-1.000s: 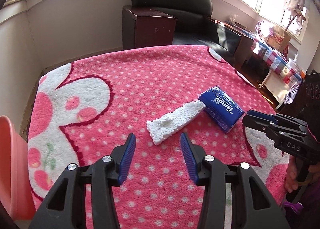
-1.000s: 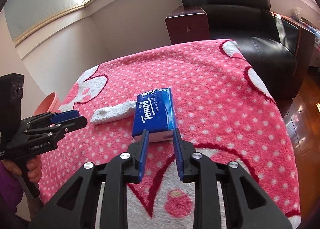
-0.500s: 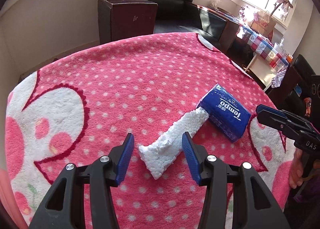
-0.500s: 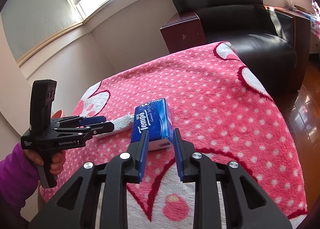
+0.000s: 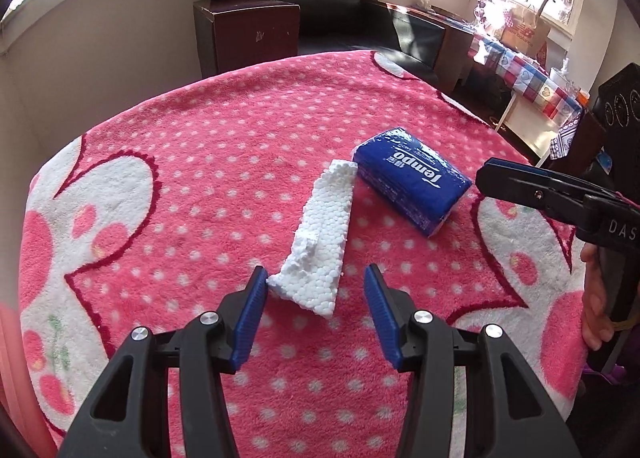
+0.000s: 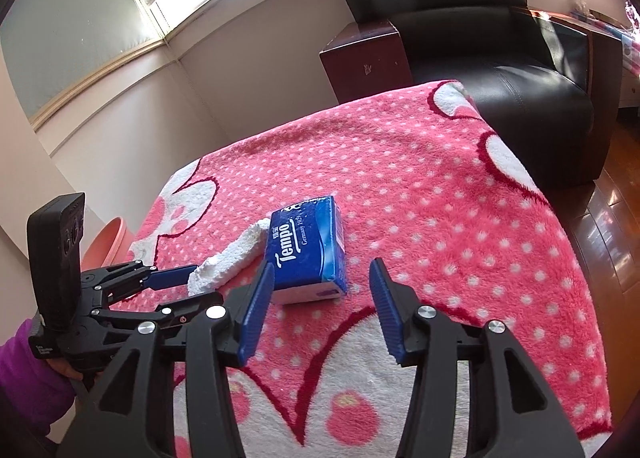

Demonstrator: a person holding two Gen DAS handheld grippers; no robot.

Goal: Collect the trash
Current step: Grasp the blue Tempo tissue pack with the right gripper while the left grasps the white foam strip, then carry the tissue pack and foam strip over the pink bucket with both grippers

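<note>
**Both grippers lined up on trash, nothing gripped yet**

Left wrist view: left gripper [image 5: 316, 290] is spread wide, near end of the white foam strip [image 5: 320, 242] sitting between the blue pads [image 5: 252, 314]. The left pad is at or just touching the foam's corner, the right pad is clear of it. No squeeze. The strip lies flat on the pink dotted blanket [image 5: 208, 161], its far end touching or just beside the blue tissue pack [image 5: 412, 181]. Right gripper's fingers come in from the right edge, tips near the pack. Foam judgement: very light, stiff but brittle, crumbly at the broken edges. Take it across the narrow width a little in from the ragged end, gentle close. Too much force will likely snap it or shed beads. The plush blanket gives, so the pads can dip slightly under the edges.

Right wrist view: right gripper [image 6: 320, 278] has just been opening; jaws now stand apart with the tissue pack [image 6: 308, 250] ahead of and partly between them, and neither pad is pressing it. Pack released, resting on the blanket [image 6: 420, 185]. Foam strip [image 6: 232, 254] just left of the pack, left gripper [image 6: 168, 278] at its near end. Pack judgement: light, soft, squashy, slick plastic wrap. Grip across the short sides, firm enough not to slide. Pink tub [image 6: 110, 242] sits off the blanket's far-left edge, likely the bin.
</note>
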